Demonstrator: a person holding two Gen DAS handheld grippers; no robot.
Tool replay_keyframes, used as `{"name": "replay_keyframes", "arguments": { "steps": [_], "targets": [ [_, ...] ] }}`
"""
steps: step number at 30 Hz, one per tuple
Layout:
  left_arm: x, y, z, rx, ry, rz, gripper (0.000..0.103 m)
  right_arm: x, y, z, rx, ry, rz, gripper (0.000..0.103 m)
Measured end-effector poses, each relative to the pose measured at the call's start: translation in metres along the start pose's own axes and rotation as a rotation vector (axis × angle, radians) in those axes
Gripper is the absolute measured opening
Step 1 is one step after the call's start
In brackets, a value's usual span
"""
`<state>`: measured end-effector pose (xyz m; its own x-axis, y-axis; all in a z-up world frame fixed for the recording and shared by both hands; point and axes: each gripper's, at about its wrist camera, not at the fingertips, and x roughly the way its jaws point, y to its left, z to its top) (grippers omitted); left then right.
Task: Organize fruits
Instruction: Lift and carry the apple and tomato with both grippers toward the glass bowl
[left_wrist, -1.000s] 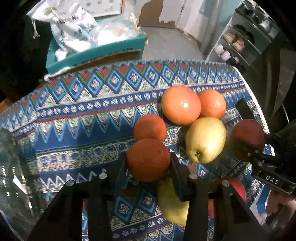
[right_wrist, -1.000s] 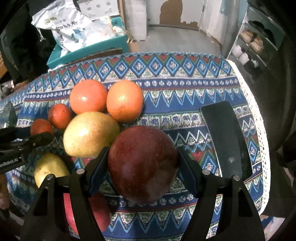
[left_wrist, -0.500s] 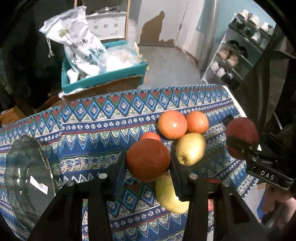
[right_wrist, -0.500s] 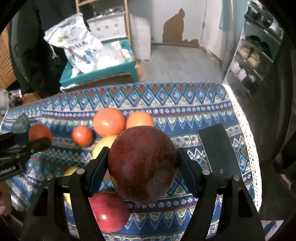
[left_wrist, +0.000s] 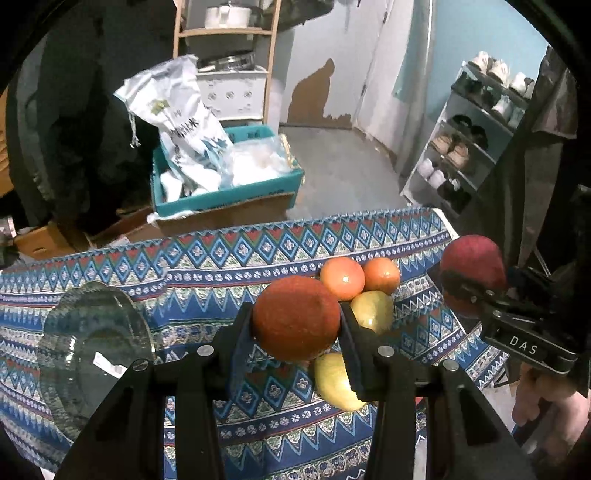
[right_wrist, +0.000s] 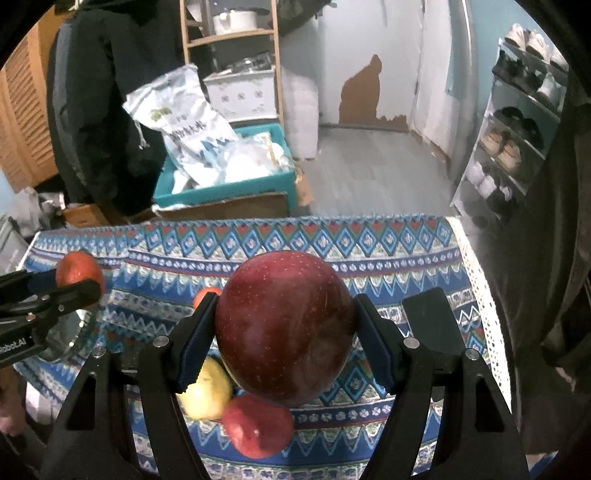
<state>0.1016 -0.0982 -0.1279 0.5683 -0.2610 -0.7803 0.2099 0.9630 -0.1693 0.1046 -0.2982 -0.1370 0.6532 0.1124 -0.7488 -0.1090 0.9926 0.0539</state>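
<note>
Two fruits lifted, bowl empty, pile left on the cloth

From the left: the glass bowl (left_wrist: 92, 343) holds no fruit; the left gripper (left_wrist: 297, 325) is clamped on a small orange (left_wrist: 295, 317) held above the cloth (left_wrist: 207, 258); two oranges (left_wrist: 341, 277), two pears (left_wrist: 372, 310) and a red apple (right_wrist: 258, 424) lie on the cloth; the right gripper (right_wrist: 284, 332) is clamped on a dark apple (right_wrist: 284, 325), also aloft. I judge the sorting barely begun.
</note>
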Motion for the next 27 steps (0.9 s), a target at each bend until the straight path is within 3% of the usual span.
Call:
{"name": "replay_keyframes", "arguments": {
  "steps": [13, 27],
  "targets": [
    [-0.042, 0.028, -0.004, -0.046, -0.068, 0.026, 0.045, -0.034, 0.036, 0.019, -0.037, -0.079, 0.066, 0.073],
    [-0.067, 0.065, -0.013, -0.102, -0.104, 0.067, 0.045, -0.039, 0.095, 0.036, -0.099, -0.092, 0.154, 0.073]
  ]
}}
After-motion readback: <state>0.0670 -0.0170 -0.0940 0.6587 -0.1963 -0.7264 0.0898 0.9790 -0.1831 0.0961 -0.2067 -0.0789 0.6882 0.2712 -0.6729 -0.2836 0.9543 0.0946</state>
